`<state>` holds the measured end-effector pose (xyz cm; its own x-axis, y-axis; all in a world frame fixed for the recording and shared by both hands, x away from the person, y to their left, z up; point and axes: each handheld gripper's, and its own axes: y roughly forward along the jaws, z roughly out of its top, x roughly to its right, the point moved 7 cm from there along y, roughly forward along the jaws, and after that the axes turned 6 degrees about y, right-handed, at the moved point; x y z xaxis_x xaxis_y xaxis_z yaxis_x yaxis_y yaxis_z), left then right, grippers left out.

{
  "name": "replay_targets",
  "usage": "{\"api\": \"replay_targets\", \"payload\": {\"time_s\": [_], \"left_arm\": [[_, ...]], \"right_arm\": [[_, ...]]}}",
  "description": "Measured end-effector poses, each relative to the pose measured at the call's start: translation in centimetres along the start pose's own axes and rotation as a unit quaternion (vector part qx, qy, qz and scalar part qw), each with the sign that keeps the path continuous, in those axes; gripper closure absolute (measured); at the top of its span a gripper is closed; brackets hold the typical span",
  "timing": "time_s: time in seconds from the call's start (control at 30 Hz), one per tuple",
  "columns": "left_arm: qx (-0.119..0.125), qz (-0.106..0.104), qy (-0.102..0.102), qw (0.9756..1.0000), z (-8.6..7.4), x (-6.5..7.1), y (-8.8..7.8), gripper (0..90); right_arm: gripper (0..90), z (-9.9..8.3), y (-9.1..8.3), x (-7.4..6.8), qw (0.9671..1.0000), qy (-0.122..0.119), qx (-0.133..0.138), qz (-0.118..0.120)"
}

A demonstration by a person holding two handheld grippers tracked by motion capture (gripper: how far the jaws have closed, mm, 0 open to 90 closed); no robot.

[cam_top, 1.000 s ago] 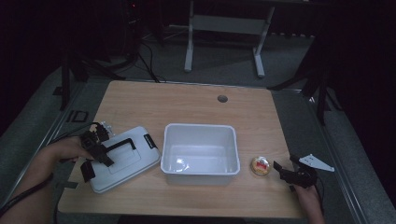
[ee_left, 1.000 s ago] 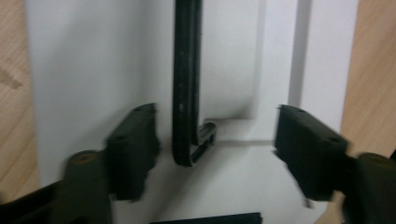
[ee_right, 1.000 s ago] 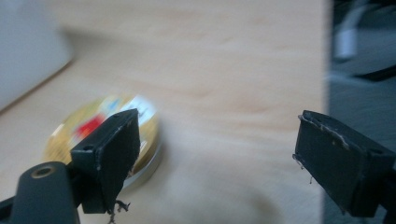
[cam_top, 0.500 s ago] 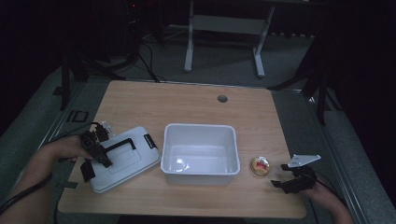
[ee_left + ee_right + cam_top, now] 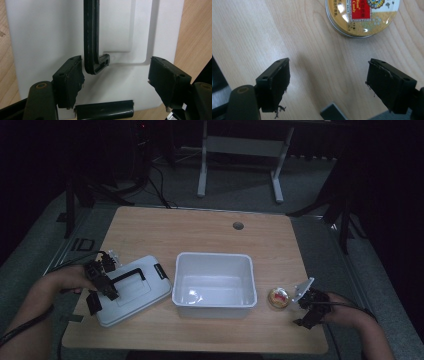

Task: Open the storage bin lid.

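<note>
A white lid with a black handle lies flat at the table's left. My left gripper hovers over it. In the left gripper view the jaws stand open above the lid, and the handle's end is close to the left one, touching neither. A round gold and red candy tin sits right of the white bin. My right gripper is just right of the tin. Its jaws are open over bare wood, with the tin a little ahead of them.
The empty white bin stands mid-table, between lid and tin. A black latch sits at the lid's near edge. The wooden table has a small cable hole at the back. The right gripper is near the table's front right corner.
My right gripper has shifted left toward the candy tin and risen slightly. The left gripper has stayed over the lid.
</note>
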<state>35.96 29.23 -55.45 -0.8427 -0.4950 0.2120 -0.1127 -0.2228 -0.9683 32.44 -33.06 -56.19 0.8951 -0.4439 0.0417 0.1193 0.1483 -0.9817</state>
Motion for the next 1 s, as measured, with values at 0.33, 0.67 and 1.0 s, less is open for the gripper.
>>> {"api": "replay_targets", "payload": {"time_s": [0.33,0.67,1.0], "left_arm": [[0.001,-0.005,0.005,1.0000,-0.1,0.3,-0.2,27.2],[-0.004,-0.009,0.005,0.9999,0.0,0.4,0.0,27.1],[-0.003,-0.015,0.009,0.9998,0.1,0.5,0.0,27.2]], "right_arm": [[19.6,1.6,-0.8,0.8,0.9969,-0.052,-0.059,-0.006],[13.3,4.2,-1.1,0.5,0.9917,-0.118,-0.040,-0.031],[13.0,6.9,0.4,0.8,0.9825,-0.180,-0.031,-0.037]]}}
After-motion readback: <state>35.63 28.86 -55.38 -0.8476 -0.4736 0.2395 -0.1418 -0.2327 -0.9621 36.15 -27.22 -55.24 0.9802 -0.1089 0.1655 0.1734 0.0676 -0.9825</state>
